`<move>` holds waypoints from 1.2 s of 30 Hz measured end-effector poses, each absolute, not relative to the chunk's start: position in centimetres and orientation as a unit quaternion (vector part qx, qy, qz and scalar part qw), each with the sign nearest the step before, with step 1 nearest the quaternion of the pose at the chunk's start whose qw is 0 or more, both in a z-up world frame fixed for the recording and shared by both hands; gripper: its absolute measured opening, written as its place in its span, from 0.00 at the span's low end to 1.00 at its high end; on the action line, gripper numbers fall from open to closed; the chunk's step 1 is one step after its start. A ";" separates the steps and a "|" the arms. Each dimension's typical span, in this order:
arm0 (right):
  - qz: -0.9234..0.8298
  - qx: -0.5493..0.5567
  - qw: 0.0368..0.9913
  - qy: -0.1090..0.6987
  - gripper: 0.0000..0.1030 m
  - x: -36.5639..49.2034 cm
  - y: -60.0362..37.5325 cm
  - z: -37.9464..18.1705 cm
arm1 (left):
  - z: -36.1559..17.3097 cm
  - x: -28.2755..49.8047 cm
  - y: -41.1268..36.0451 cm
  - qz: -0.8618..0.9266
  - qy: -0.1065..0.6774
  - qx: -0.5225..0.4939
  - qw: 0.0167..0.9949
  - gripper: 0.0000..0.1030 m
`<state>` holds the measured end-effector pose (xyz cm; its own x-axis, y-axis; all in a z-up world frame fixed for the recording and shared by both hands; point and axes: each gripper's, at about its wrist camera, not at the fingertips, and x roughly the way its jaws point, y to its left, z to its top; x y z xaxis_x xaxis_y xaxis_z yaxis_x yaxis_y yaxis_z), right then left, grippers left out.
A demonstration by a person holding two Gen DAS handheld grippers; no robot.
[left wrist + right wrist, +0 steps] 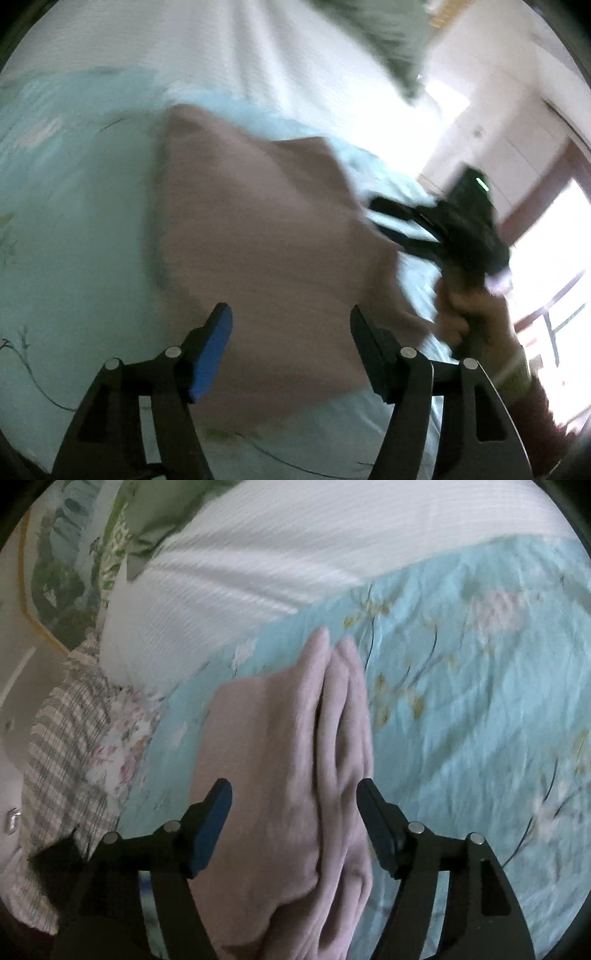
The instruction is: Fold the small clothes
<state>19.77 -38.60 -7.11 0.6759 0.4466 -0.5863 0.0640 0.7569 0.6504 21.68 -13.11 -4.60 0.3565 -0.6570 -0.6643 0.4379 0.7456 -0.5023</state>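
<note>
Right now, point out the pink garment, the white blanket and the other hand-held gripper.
pink garment [273,738]: right wrist view, flat folded panel.
white blanket [258,554]: right wrist view, ribbed middle.
right hand-held gripper [384,218]: left wrist view, between its fingertips.

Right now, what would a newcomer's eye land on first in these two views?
The folded pink garment, lying on the light blue floral bedspread between the open right gripper. In the left wrist view it fills the middle, ahead of the open left gripper.

I see a dusty-pink soft cloth garment [280,760] on a pale blue bedsheet [461,701] printed with pink and yellow flowers on dark thin stems. Behind lies a white ribbed blanket [258,554]; at left, a grey-and-cream checked cloth [62,746].
</note>
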 end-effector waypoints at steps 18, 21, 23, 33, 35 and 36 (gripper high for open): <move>0.130 0.366 0.815 0.429 0.40 22.1 -37.6 -11.6 | -10.4 31.1 -11.6 -0.354 0.509 -0.227 0.751 0.34; 0.131 0.366 0.823 0.415 0.36 21.1 -36.4 -9.8 | -7.8 29.3 -9.2 -0.367 0.477 -0.230 0.765 0.33; 0.146 0.362 0.827 0.403 0.35 20.5 -34.8 -8.5 | -6.1 27.7 -6.7 -0.365 0.458 -0.228 0.778 0.33; 0.273 0.351 0.811 0.380 0.35 20.7 -21.1 -7.4 | -2.6 19.5 7.2 -0.300 0.420 -0.215 0.829 0.33; 0.292 0.354 0.800 0.387 0.35 20.7 -18.8 -8.2 | -2.7 18.3 8.3 -0.281 0.416 -0.212 0.838 0.33; 0.298 0.354 0.796 0.390 0.35 20.6 -17.8 -8.6 | -3.2 17.9 8.8 -0.275 0.417 -0.214 0.840 0.33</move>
<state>20.62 -17.83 -8.59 0.5178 0.7507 -0.4103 -0.1989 0.5721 0.7957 17.89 8.79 -3.16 0.5018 -0.6401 -0.5817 0.2833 0.7571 -0.5887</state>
